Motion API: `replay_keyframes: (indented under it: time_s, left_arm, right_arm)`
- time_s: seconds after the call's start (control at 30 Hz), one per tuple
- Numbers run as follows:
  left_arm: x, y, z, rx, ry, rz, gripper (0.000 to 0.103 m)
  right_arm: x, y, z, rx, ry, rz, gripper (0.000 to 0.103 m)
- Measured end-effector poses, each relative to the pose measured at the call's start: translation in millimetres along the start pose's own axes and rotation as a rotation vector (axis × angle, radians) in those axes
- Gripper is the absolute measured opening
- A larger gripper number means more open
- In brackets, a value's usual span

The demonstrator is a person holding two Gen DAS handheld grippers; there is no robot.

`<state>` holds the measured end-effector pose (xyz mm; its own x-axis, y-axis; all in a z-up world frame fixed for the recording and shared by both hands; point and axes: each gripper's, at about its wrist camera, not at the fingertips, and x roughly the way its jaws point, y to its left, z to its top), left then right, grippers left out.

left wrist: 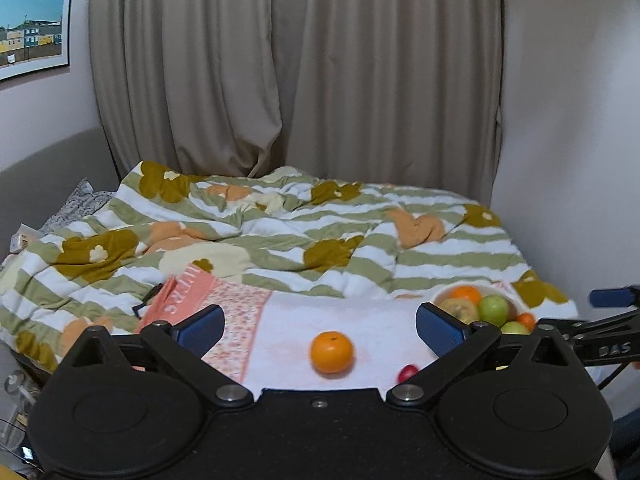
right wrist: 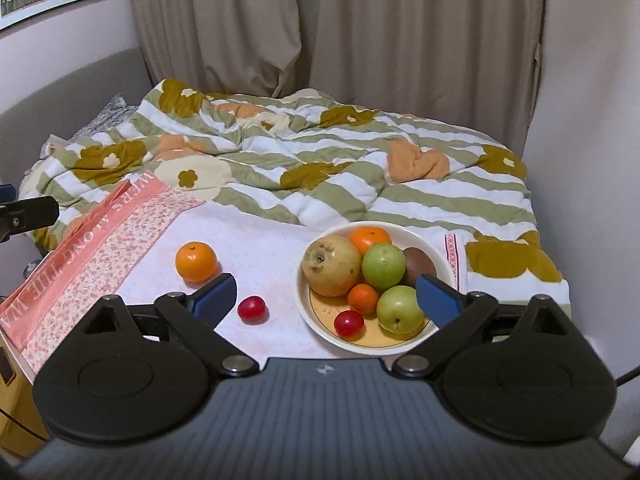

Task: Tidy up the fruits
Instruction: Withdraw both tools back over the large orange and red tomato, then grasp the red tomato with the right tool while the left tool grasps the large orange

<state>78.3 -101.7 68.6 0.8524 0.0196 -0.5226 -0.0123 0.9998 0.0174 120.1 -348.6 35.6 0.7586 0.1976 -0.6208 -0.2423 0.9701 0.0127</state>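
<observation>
A white bowl (right wrist: 416, 236) on a white towel (right wrist: 260, 248) holds a yellowish pear-like fruit (right wrist: 331, 266), two green apples (right wrist: 383, 266), two small oranges (right wrist: 370, 239), a brown fruit (right wrist: 420, 266) and a small red fruit (right wrist: 349, 323). Left of the bowl, a loose orange (right wrist: 196, 262) and another small red fruit (right wrist: 251, 309) lie on the towel. My right gripper (right wrist: 324, 296) hangs open above the bowl's near side, holding nothing. My left gripper (left wrist: 318, 320) is open and empty above the loose orange (left wrist: 332, 351). The bowl (left wrist: 440, 296) shows at the right there.
The towel has a pink floral border (right wrist: 92, 248) and lies on a bed with a striped, flowered quilt (right wrist: 320, 152). Beige curtains (right wrist: 360, 20) and walls close off the back and right. A cardboard box (right wrist: 12, 400) sits at the lower left.
</observation>
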Motion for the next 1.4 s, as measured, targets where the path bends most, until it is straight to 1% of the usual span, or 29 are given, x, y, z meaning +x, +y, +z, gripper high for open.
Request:
replay_keyframes:
  time_s: [0.07, 0.13, 0.27, 0.4, 0.5, 0.7, 0.77, 0.9, 1.03, 1.17, 1.23, 1.27, 1.4]
  left_arm:
    - [9.1, 10.3, -0.6, 0.033, 0.022, 0.0, 0.103]
    - [16.9, 20.1, -1.2, 0.064, 0.038, -0.017, 0.103]
    - [34.3, 38.7, -2.1, 0.11, 0.065, -0.103, 0.103]
    - [62.5, 54.3, -6.7, 0.172, 0.096, -0.165, 0.103]
    - [84.0, 62.2, -11.1, 0.197, 0.122, -0.227, 0.103]
    - [131.8, 69.8, -16.7, 0.256, 0.167, -0.328, 0.103]
    - [149.2, 69.8, -19.5, 0.277, 0.18, -0.364, 0.103]
    - [176.9, 65.2, -24.0, 0.324, 0.214, -0.404, 0.103]
    - [201.3, 55.4, -29.7, 0.345, 0.257, -0.459, 0.103]
    - [221.8, 43.6, -34.6, 0.363, 0.289, -0.484, 0.1]
    - [231.4, 39.3, -38.3, 0.368, 0.305, -0.497, 0.094]
    - [235.4, 36.9, -39.7, 0.371, 0.316, -0.503, 0.092]
    - [247.9, 28.9, -44.0, 0.366, 0.346, -0.517, 0.092]
  right_arm:
    - [3.2, 8.4, -3.0, 0.001, 0.013, -0.02, 0.103]
    - [8.0, 17.5, -6.9, 0.006, 0.032, -0.045, 0.103]
    - [19.4, 33.9, -15.7, 0.06, 0.075, -0.09, 0.103]
    - [32.1, 49.7, -24.8, 0.125, 0.108, -0.139, 0.103]
    - [42.8, 61.0, -29.8, 0.156, 0.122, -0.176, 0.103]
    - [72.7, 77.9, -34.8, 0.206, 0.142, -0.239, 0.103]
    - [85.0, 80.6, -36.2, 0.222, 0.149, -0.249, 0.103]
    - [109.9, 85.5, -39.4, 0.249, 0.167, -0.259, 0.103]
    - [129.2, 86.6, -40.7, 0.292, 0.195, -0.263, 0.103]
    - [141.7, 85.3, -40.1, 0.328, 0.217, -0.262, 0.103]
    - [146.9, 84.0, -39.9, 0.34, 0.227, -0.257, 0.103]
    - [149.9, 83.1, -40.1, 0.346, 0.234, -0.253, 0.102]
    - [157.7, 79.6, -41.2, 0.356, 0.249, -0.247, 0.101]
